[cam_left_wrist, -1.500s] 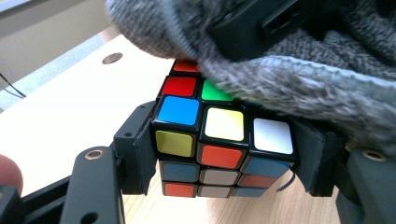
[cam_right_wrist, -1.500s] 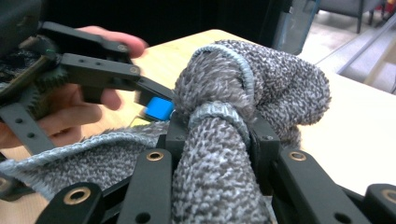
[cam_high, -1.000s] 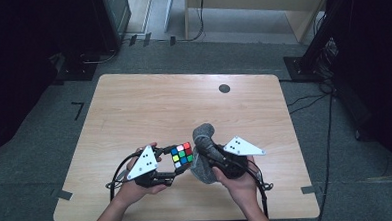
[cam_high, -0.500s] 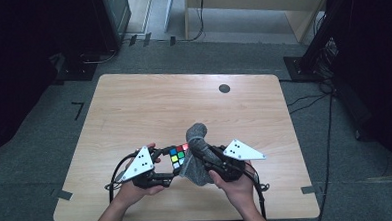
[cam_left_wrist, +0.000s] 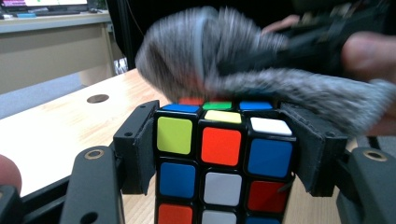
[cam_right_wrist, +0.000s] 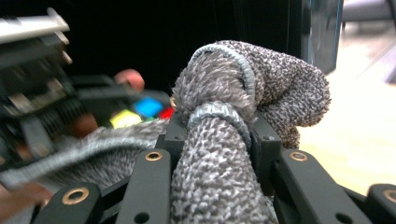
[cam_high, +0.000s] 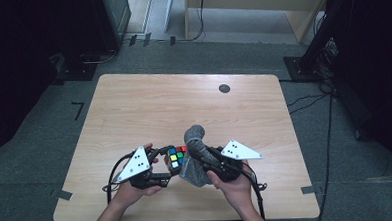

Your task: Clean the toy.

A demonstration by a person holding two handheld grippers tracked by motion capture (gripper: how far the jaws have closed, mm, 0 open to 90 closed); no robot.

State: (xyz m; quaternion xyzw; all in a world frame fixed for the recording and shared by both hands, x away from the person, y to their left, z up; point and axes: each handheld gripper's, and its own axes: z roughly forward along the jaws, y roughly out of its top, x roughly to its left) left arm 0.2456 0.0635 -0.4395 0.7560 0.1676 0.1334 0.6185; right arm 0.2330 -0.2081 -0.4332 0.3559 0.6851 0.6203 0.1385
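Left gripper (cam_high: 162, 168) clamped on the puzzle cube (cam_left_wrist: 219, 163), pads pressing its two side faces, cube held just above the surface (cam_high: 134, 108) near the front edge. Right gripper (cam_right_wrist: 219, 135) closed on a bunched grey cloth (cam_right_wrist: 243, 93), which lies against the cube's top and far side (blurred in the left gripper view, so likely mid-wipe).

Risks, as judged:
- Cloth pushing sideways could twist the cube between the left fingers (cam_left_wrist: 140, 144); smooth plastic faces, grip on two sides only.
- A layer of the cube may rotate under the rubbing and loosen the hold.
- Loose cloth tail could snag on the left gripper's jaws or cable.
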